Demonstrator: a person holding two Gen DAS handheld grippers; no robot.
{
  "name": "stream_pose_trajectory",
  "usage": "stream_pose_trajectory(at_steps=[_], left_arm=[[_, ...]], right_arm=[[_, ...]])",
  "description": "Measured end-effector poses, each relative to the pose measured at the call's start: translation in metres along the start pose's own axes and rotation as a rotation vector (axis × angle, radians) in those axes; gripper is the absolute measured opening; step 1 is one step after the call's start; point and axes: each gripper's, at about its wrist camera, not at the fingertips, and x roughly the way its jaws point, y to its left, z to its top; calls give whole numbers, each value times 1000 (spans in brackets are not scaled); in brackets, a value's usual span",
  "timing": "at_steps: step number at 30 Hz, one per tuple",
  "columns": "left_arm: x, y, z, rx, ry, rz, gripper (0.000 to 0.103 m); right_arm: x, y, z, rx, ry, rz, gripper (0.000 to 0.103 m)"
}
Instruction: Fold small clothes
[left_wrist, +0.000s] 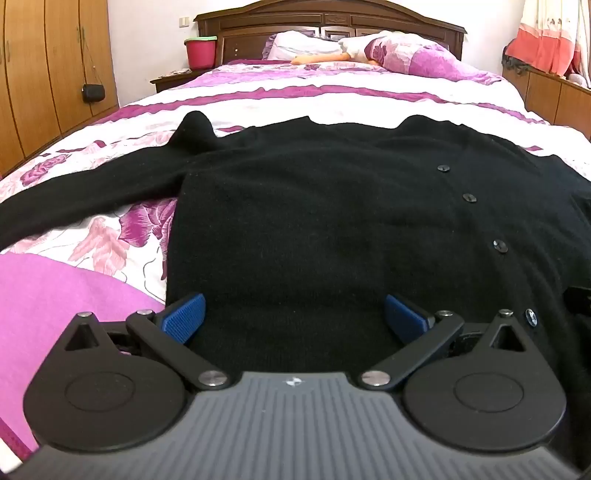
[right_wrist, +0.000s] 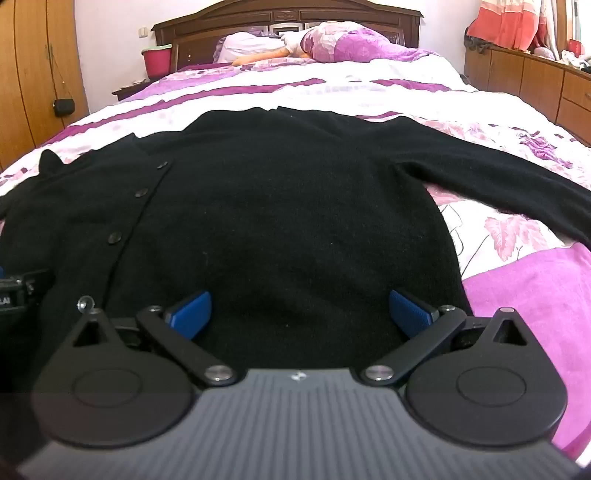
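Left wrist view: the left hand-held gripper (left_wrist: 293, 317) hovers wide open and empty over the hem of a black cardigan (left_wrist: 332, 229) spread flat on the bed (left_wrist: 295, 96). The right hand-held gripper (right_wrist: 300, 312) is likewise open, holding nothing. Risk: pinching only one knit layer, or catching the bedcover, would skew the fold.
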Motion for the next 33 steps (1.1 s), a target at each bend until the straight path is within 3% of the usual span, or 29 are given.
stream_pose_trajectory(at_steps=[33], left_arm=[[-2,2,-1,-1,12,-11,103]], right_arm=[[1,-1,-2,8,-1,12,103]])
